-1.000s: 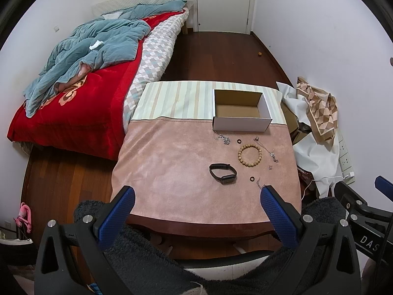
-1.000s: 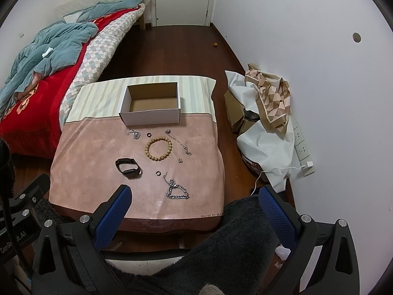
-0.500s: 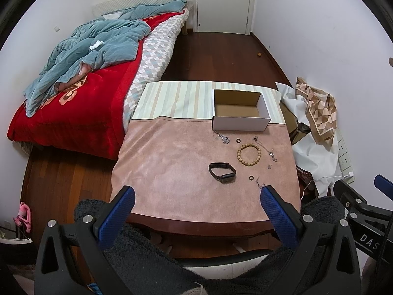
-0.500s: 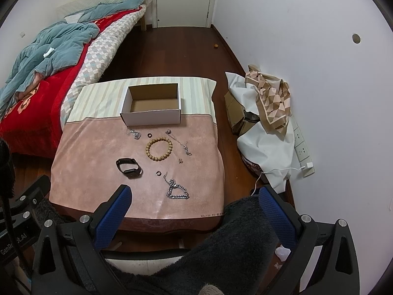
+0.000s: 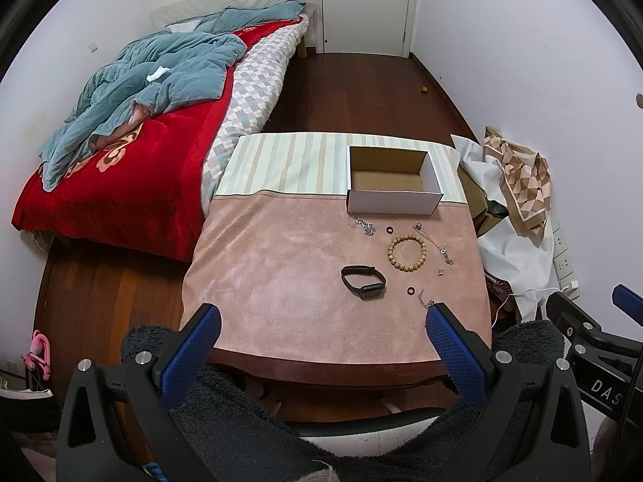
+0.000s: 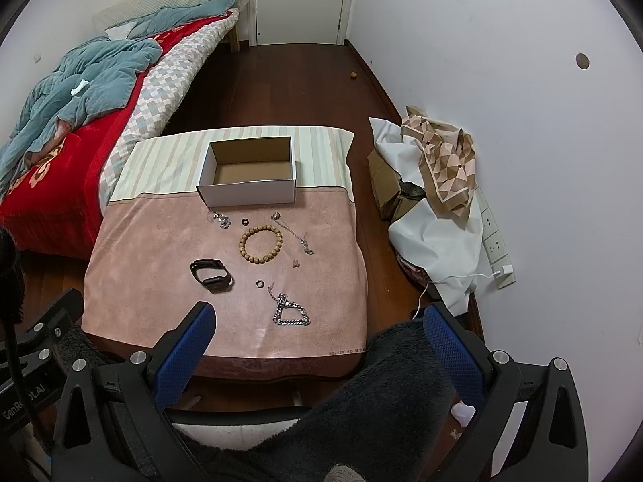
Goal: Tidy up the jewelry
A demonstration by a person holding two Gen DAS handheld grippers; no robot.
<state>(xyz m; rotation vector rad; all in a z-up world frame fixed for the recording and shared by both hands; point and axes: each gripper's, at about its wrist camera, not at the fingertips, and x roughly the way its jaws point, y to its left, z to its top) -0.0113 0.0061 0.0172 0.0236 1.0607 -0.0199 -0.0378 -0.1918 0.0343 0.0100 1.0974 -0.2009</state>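
Note:
An open, empty white cardboard box stands at the far side of the pink-clothed table. In front of it lie a wooden bead bracelet, a black wristband, a thick silver chain, thin silver chains and small rings. My left gripper and right gripper are open and empty, held back of the table's near edge.
A bed with red blanket and blue quilt stands to the left. White cloth and a patterned scarf are piled against the right wall by a power strip. Dark fleece fabric lies under both grippers.
Both views have shifted only very slightly; the jewelry and box have not moved and both grippers stay open.

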